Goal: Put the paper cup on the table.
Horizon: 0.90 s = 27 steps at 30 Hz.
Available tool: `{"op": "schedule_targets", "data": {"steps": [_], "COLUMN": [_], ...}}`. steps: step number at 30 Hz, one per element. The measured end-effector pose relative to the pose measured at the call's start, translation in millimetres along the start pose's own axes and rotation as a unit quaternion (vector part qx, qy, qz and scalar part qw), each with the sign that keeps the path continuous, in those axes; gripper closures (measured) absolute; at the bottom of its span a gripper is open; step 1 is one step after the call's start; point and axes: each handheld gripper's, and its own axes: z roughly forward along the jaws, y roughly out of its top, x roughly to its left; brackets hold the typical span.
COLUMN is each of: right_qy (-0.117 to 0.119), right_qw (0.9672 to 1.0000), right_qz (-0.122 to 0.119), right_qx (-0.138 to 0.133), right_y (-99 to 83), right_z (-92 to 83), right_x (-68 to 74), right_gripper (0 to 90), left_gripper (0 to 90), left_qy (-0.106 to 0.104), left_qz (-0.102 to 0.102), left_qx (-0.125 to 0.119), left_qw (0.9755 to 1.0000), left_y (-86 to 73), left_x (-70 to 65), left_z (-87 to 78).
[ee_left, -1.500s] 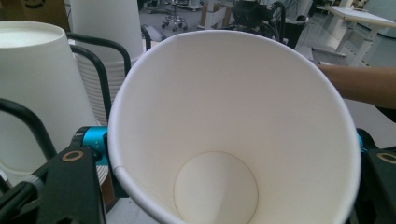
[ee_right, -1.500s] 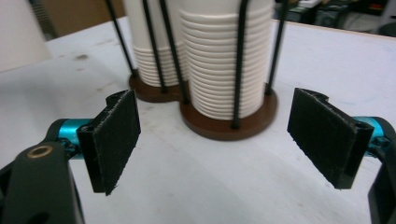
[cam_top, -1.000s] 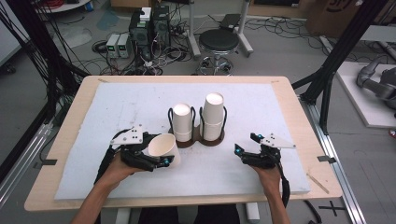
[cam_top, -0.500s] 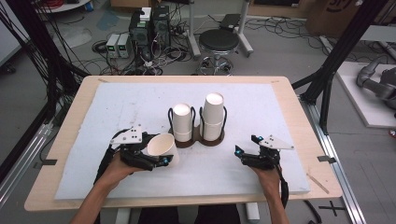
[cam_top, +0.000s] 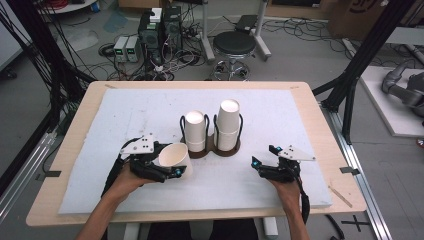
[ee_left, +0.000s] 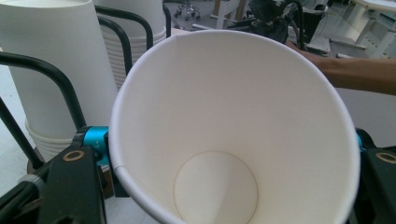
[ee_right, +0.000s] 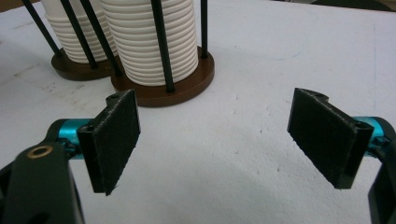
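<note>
A white paper cup (cam_top: 175, 159) lies tilted in my left gripper (cam_top: 172, 166), which is shut on it at the front left of the mat. In the left gripper view the cup's open mouth (ee_left: 233, 116) faces the camera, with a black finger (ee_left: 74, 184) on either side. A brown cup holder (cam_top: 210, 150) with black wire hoops stands mid-table and carries two stacks of upturned white cups (cam_top: 195, 130) (cam_top: 228, 124). My right gripper (cam_top: 264, 157) rests at the front right, pointing toward the holder. Its jaws (ee_right: 219, 140) stand wide open with nothing between them. The holder's base (ee_right: 187, 84) is just ahead.
A white mat (cam_top: 125, 110) covers most of the wooden table (cam_top: 80, 125). Behind the table on the floor are a round stool (cam_top: 235, 45), electronic boxes (cam_top: 160, 25) and many cables. The person's other forearm (ee_left: 359, 74) crosses the left gripper view at the right.
</note>
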Motion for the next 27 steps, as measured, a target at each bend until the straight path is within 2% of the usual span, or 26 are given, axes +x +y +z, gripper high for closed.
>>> {"op": "schedule_targets", "data": {"steps": [6, 12, 17, 21, 27], "right_qy": [0.0, -0.002, -0.003, -0.005, -0.004], "right_qw": [1.0, 0.9999, 1.0, 0.9999, 1.0], "right_qz": [0.001, -0.009, -0.005, -0.006, -0.004], "right_qx": [0.003, 0.006, 0.003, 0.006, 0.005], "right_y": [0.2, 0.3, 0.1, 0.2, -0.1], "right_z": [0.5, 0.8, 0.6, 0.9, 0.5], "right_x": [-0.1, 1.9, 1.2, 2.0, 1.7], "right_gripper": [17.5, 17.5, 17.5, 17.5, 17.5], "left_gripper": [28.7, 28.7, 28.8, 28.8, 28.8], "left_qy": [0.002, 0.004, 0.013, 0.021, 0.018], "left_qz": [0.001, 0.002, 0.012, 0.024, 0.035], "left_qx": [0.004, 0.012, 0.021, 0.041, 0.068], "left_qw": [1.0, 0.9999, 0.9996, 0.9987, 0.9969], "left_y": [-0.1, 0.0, 5.0, 7.7, 6.2], "left_x": [0.3, -0.3, -2.8, -5.0, -7.4], "left_z": [-0.1, 2.5, 6.3, 13.7, 29.3]}}
